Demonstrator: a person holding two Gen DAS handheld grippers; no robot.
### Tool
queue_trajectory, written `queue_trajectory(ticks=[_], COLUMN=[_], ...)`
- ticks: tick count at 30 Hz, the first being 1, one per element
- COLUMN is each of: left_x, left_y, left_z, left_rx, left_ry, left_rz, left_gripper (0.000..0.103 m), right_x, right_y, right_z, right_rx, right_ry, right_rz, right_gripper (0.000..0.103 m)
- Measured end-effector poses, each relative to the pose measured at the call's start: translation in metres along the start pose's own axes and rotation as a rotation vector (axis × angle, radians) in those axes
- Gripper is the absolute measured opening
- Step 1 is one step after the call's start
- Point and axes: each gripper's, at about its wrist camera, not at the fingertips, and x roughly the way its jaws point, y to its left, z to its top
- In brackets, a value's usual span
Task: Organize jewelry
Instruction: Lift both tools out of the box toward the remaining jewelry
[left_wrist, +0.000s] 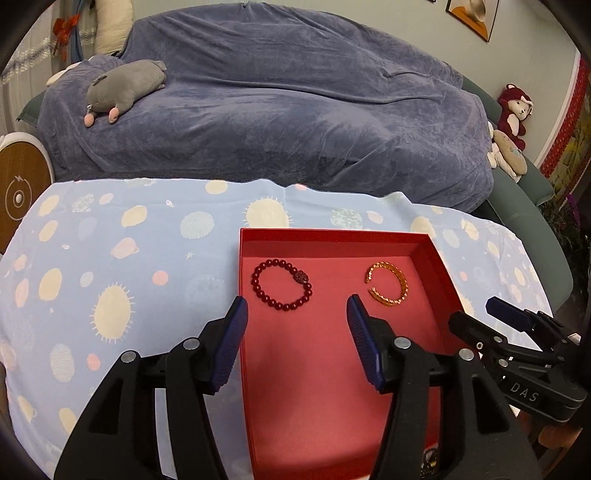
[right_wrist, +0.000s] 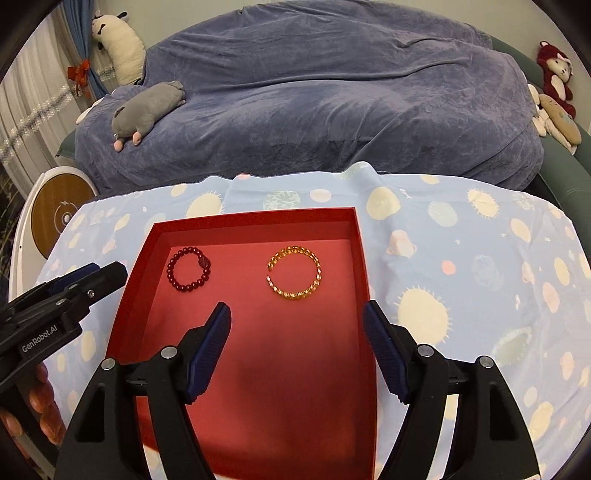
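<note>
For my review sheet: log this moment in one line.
left claw open, empty | right claw open, empty | red bead bracelet, gold bangle apart in red box

A home living room: blanket-draped sofa (left_wrist: 280, 110), plush toys (left_wrist: 122, 90), framed picture (left_wrist: 474, 14).

A table (right_wrist: 480, 332) is covered by a pale blue cloth (left_wrist: 110, 258) printed with cream planets and suns. A shallow red box (right_wrist: 354, 251) sits directly on that cloth, lying flat.
</note>
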Motion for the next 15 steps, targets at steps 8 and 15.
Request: queue_trajectory(ticks=[8, 15], left_x=[-0.051, -0.070], left_y=[-0.007, -0.011], left_z=[-0.062, -0.128], left_rx=[-0.002, -0.023], left_ry=[0.012, 0.069], left_rz=[0.008, 0.010], left_gripper=[0.057, 0.057], right_x=[-0.054, -0.078], right_y=[-0.009, -0.014], right_z=[-0.077, -0.151], right_rx=[0.013, 0.055], right_ry=[0.011, 0.057], right_rz=[-0.040, -0.052], right_gripper=[0.073, 0.073])
